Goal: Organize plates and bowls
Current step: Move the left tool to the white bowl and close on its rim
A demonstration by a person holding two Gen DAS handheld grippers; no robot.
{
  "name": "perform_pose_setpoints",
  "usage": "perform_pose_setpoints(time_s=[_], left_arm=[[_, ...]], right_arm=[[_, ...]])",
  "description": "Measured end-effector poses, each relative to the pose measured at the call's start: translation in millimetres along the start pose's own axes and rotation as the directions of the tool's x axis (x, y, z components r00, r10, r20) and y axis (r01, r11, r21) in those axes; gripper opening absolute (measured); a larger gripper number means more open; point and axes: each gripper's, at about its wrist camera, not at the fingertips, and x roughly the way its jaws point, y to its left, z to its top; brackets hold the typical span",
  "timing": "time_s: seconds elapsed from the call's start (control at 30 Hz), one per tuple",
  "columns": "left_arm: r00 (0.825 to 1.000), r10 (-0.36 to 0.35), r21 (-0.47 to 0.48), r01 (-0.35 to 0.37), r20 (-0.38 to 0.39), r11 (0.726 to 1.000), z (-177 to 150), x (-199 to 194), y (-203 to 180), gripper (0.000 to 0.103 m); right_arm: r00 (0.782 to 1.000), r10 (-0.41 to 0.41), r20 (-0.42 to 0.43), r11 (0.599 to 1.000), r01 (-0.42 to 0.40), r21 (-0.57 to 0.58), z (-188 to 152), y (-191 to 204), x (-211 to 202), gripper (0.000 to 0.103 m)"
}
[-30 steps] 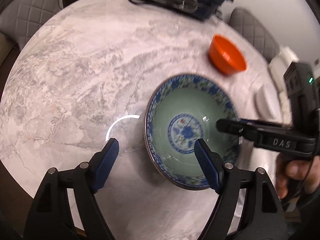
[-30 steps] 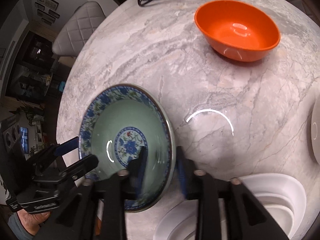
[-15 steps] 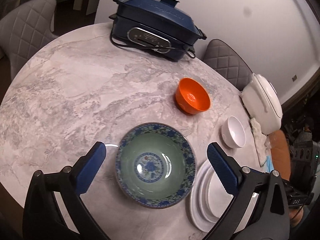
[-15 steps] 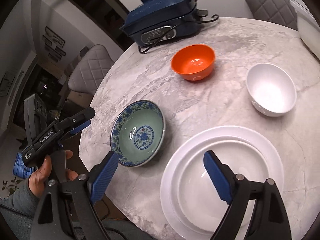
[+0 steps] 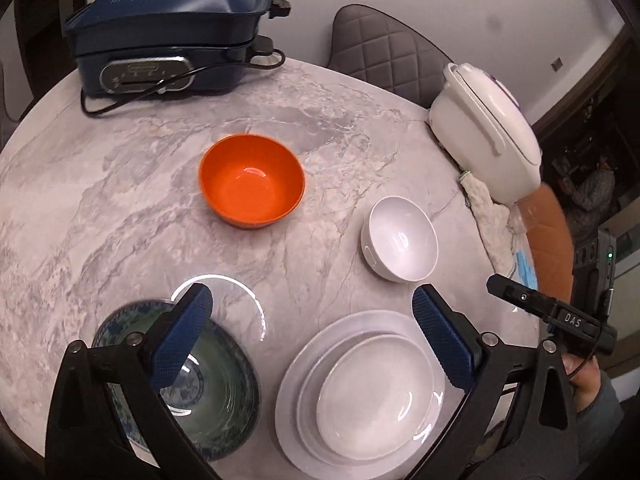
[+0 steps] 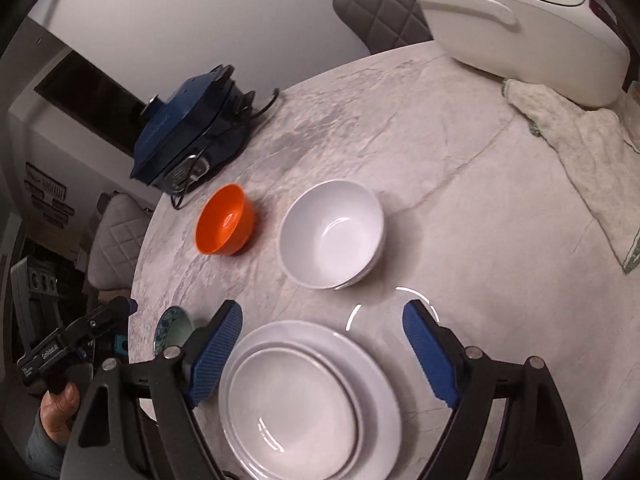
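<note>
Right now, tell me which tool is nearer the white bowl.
Right. The right tool hangs open over the stacked white plates just before the white bowl; the left tool sits farther back, between patterned bowl and plates.

Upright bowls point(image 5: 252, 180), stacked white plates point(image 5: 360, 392)

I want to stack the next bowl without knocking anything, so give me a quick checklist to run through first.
1. Left gripper open, holding nothing: ok.
2. Right gripper open, holding nothing: ok.
3. Round white bowl upright, apart from the round orange bowl: ok.
4. Stacked white plates nested flat: ok.
5. Blue-patterned green bowl fully on the marble table: cannot tell, gripper hides its near edge.
</note>
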Motion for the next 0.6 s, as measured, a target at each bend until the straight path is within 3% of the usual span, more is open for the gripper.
perform_pose_setpoints(time_s=[0.17,0.27,0.43,0.53,0.6], left_arm=[[0.995,0.054,0.127,-0.042,-0.088,0.991,37,59,-48,0.101],[0.989,0.062,0.144,-0.042,-0.133,0.989,50,95,-59,0.101],[0.980,0.079,0.164,-0.049,-0.182,0.985,60,141,-62,0.100],[0.975,0.062,0.155,-0.028,-0.215,0.987,61,158,-60,0.088],[0.968,0.030,0.148,0.007,-0.247,0.989,61,168,-59,0.074]], right_arm=[[1.000,-0.025,-0.016,0.999,0.025,0.034,28,-34,12,0.085],[0.999,-0.017,-0.048,1.000,0.018,0.020,40,-42,27,0.083],[0.990,0.008,-0.138,1.000,-0.010,-0.016,53,-45,55,0.058],[0.984,0.019,-0.178,1.000,-0.019,-0.002,57,-49,69,0.056],[0.981,0.032,-0.194,0.999,-0.032,0.004,59,-50,75,0.056]])
